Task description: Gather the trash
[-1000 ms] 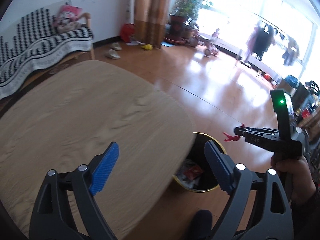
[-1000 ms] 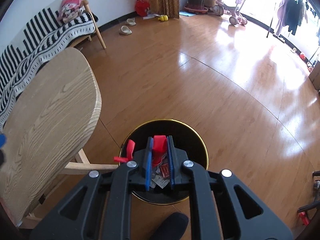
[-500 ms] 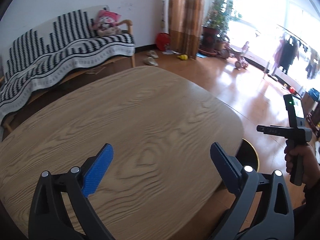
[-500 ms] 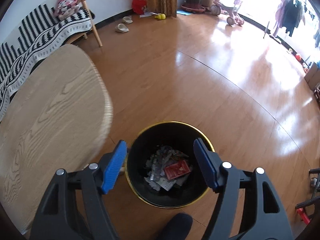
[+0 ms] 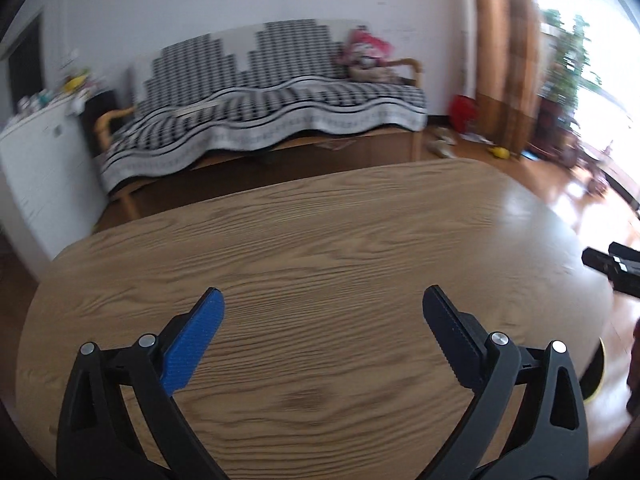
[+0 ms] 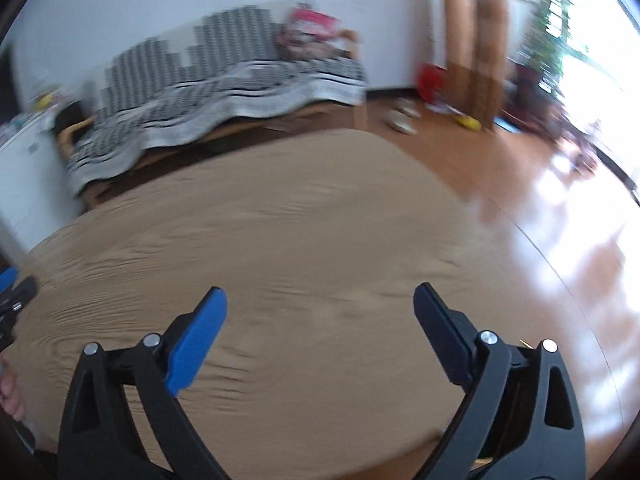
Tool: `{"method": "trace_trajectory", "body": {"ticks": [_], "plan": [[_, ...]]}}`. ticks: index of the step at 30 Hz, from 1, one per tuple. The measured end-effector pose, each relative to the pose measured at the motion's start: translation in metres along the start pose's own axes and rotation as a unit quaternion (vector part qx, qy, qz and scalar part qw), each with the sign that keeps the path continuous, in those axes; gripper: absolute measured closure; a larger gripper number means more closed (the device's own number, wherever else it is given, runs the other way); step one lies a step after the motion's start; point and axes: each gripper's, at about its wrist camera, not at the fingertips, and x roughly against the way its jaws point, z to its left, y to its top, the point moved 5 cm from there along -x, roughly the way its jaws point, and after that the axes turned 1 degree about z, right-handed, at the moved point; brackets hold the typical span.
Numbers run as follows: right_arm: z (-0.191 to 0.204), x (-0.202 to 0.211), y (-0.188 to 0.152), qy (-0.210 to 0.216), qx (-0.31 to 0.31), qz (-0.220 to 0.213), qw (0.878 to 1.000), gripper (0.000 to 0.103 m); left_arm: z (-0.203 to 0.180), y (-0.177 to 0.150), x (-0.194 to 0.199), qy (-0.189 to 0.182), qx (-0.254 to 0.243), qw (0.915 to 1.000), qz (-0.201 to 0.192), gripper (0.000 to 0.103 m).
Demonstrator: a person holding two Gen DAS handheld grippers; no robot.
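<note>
My left gripper [image 5: 323, 320] is open and empty above the oval wooden table [image 5: 340, 240]. My right gripper [image 6: 320, 320] is open and empty above the same table [image 6: 300, 240]. No trash shows on the tabletop in either view. A sliver of the gold-rimmed bin [image 5: 596, 376] shows past the table's right edge in the left wrist view. The right gripper's body [image 5: 616, 268] shows at the right edge of the left wrist view; the left gripper's tip [image 6: 10, 284] shows at the left edge of the right wrist view.
A sofa with a black-and-white striped cover [image 5: 260, 100] stands behind the table, with a pink doll [image 5: 366, 54] on it. A white cabinet [image 5: 36, 168] stands at the left. Curtains [image 5: 504, 48], plants and shiny wood floor [image 6: 560, 208] lie to the right.
My right gripper opened and dropped the red item into the bin, then swung up from the bin to face the table. My left gripper turned left toward the table and sofa.
</note>
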Motion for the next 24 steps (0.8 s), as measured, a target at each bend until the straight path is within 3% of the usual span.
{"method": "trace_trajectory", "body": {"ticks": [3,9,18,24], "plan": [[0.06,-0.01,0.002,0.031,0.052,-0.002,0.998,0.011,0.036,-0.005,-0.001,0.026,0.033,0.9991,0.005,0.007],[0.122,-0.027,0.008,0.055,0.1,-0.005,0.993,0.011,0.091,-0.02,0.004,0.056,0.087,0.9945,0.015,0.007],[0.144,-0.05,0.012,0.065,0.097,0.012,0.993,0.011,0.126,-0.02,-0.005,0.073,0.117,0.9902,0.022,0.007],[0.141,-0.051,0.009,0.065,0.098,0.017,0.993,0.011,0.121,-0.02,-0.006,0.072,0.111,0.9909,0.024,0.007]]}}
